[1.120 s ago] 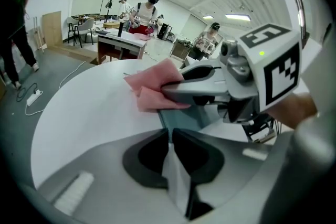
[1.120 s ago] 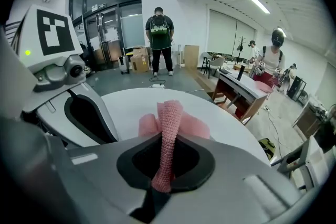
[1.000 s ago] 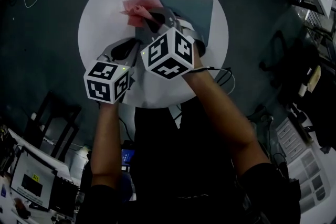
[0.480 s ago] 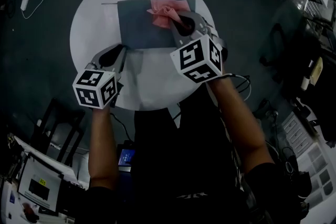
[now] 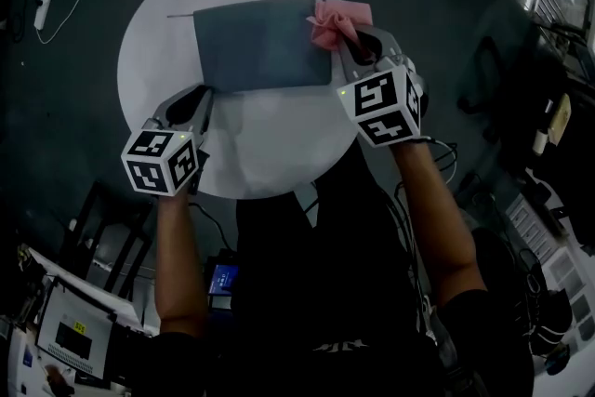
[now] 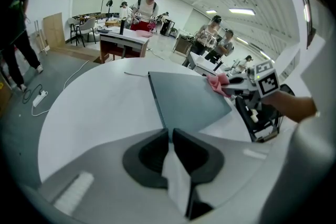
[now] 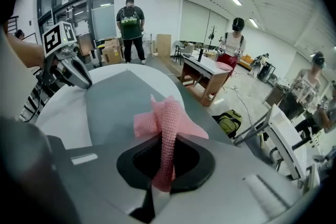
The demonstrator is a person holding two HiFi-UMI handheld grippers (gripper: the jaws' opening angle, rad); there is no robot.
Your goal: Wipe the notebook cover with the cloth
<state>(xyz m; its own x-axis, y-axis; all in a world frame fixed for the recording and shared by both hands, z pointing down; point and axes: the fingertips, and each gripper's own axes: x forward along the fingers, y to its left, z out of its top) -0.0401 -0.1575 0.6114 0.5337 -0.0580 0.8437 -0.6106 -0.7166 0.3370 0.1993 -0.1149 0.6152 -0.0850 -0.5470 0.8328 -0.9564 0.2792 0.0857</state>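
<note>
A grey notebook (image 5: pixel 260 44) lies flat on the round white table (image 5: pixel 270 139). A pink cloth (image 5: pixel 337 19) rests at the notebook's far right corner, bunched up, and my right gripper (image 5: pixel 347 47) is shut on it. Seen from the right gripper view, the cloth (image 7: pixel 168 115) stands up out of the shut jaws of the right gripper (image 7: pixel 167 138), over the cover (image 7: pixel 113 99). My left gripper (image 5: pixel 204 96) is at the notebook's near left corner. In the left gripper view its jaws (image 6: pixel 169 136) are shut, with the corner of the cover (image 6: pixel 186 99) running into them.
A thin dark stick (image 5: pixel 181 14) lies on the table by the notebook's far left corner. On the dark floor are a white power strip (image 5: pixel 42 5) with cable, and monitors (image 5: pixel 70 325) at lower left. Desks and standing people (image 7: pixel 130 29) fill the room behind.
My right gripper has carried the pink cloth across the cover from its left part to its right edge. The left gripper has stayed at the near left corner.
</note>
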